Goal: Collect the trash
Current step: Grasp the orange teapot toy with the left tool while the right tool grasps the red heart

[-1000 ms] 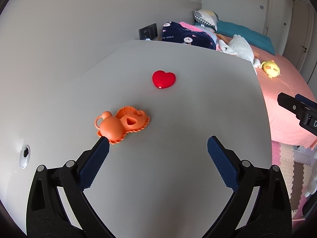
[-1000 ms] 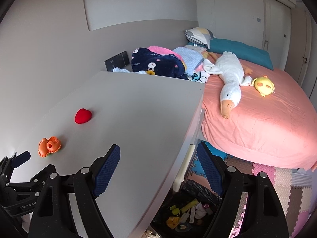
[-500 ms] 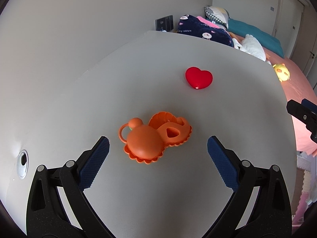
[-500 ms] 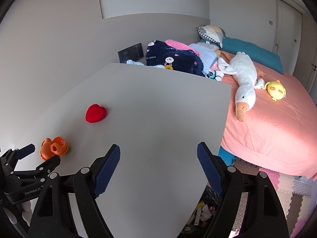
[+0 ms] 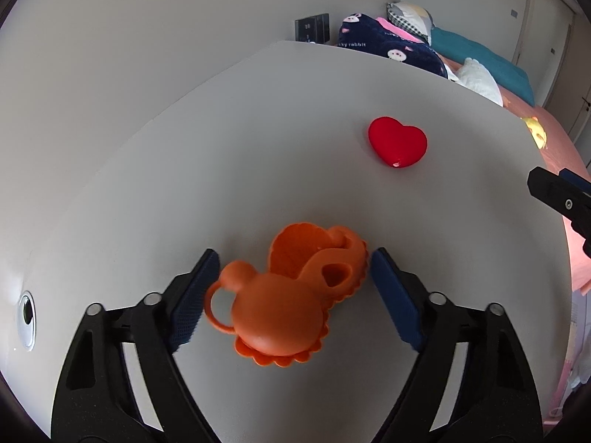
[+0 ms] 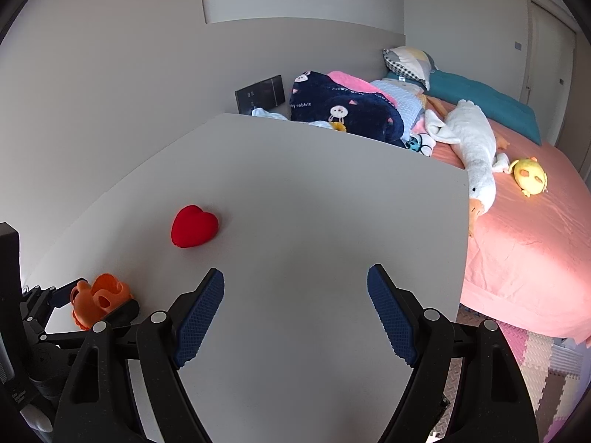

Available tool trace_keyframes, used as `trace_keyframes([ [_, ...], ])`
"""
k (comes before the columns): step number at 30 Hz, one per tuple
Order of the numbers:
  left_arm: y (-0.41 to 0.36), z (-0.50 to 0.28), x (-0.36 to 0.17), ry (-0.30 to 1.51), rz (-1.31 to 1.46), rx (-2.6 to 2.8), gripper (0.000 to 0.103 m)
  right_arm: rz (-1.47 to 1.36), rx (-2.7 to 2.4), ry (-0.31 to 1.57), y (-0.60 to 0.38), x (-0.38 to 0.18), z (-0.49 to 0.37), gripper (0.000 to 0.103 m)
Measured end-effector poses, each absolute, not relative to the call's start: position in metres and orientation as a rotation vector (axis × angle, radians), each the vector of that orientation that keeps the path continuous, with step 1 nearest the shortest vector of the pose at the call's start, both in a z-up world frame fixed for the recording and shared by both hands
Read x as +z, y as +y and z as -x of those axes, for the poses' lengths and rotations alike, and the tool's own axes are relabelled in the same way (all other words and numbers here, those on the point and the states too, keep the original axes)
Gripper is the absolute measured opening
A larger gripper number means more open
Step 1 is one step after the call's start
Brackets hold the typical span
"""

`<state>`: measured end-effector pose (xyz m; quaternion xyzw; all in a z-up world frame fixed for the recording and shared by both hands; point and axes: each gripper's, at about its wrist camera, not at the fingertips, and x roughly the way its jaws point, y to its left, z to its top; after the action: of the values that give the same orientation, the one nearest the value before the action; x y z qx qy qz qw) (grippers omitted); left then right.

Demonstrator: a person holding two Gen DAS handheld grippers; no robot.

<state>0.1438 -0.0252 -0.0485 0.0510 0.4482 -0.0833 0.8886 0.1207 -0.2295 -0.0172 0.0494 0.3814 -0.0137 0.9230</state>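
In the right wrist view, the left gripper (image 6: 105, 304) hides the lower part of the orange toy (image 6: 96, 301). In the left wrist view, the right gripper (image 5: 565, 199) is cut off by the picture's right edge, its jaws unseen.

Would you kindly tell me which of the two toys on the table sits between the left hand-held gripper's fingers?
The orange shell-shaped toy; the red heart lies farther away.

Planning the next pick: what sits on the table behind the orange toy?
Behind the orange toy, farther along the table, lies a red heart, apart from it. The toy's underside is hidden.
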Motion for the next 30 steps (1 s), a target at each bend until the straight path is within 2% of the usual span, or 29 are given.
trace_keyframes([
  [25,0.037,-0.156,-0.027,0.88,0.0,-0.011,0.073,-0.089,0.096,0.86,-0.158,-0.043,-0.199,0.08],
  [27,0.039,-0.156,-0.027,0.88,0.011,0.0,0.073,-0.076,0.092,0.876,-0.155,-0.045,-0.204,0.078],
  [30,0.043,-0.155,-0.027,0.882,0.032,0.001,0.073,-0.064,0.105,0.894,-0.153,-0.047,-0.206,0.067],
])
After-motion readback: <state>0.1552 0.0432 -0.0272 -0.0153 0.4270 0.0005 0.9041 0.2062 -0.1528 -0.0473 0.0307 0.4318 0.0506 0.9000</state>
